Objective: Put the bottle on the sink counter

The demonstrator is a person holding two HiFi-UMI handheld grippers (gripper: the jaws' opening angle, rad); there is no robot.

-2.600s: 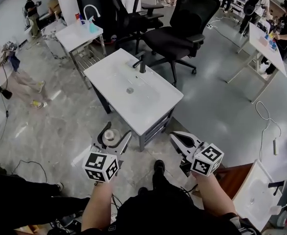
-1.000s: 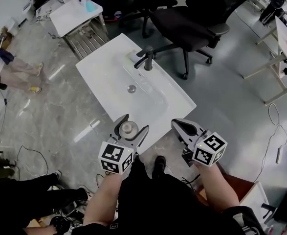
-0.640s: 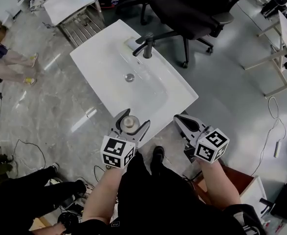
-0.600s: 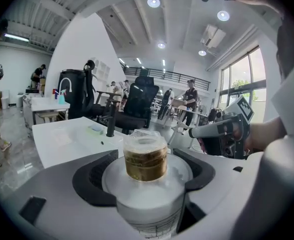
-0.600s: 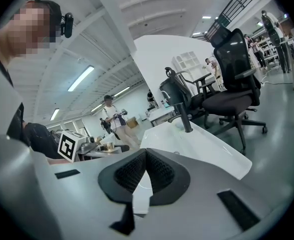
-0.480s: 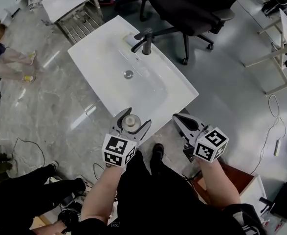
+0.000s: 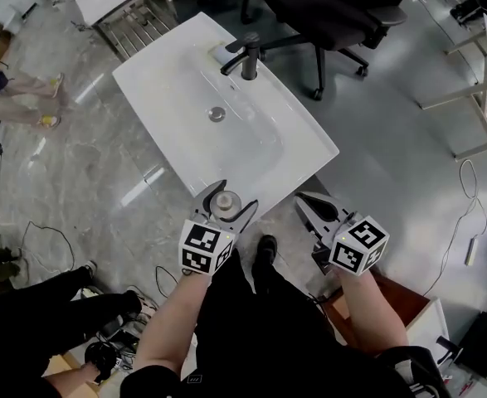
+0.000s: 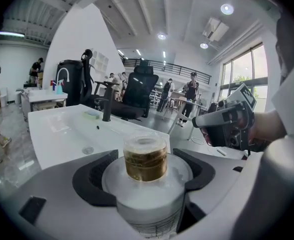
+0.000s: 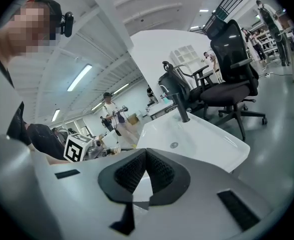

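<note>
While the left gripper (image 7: 226,198) clamps its dark pads round the frosted, cylindrical bottle (image 8: 145,158), upright at the glossy white sink counter's (image 7: 169,82) near edge, the right gripper (image 7: 305,199) hangs pinched together, empty, over bare grey floor (image 7: 392,172).

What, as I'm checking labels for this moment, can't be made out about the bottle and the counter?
- Lower body and label print of the bottle: left gripper view, hidden by the jaws of the left gripper, cut off by the bottom edge.
- Gap between bottle and sink counter: head view, covered by the left gripper.
</note>
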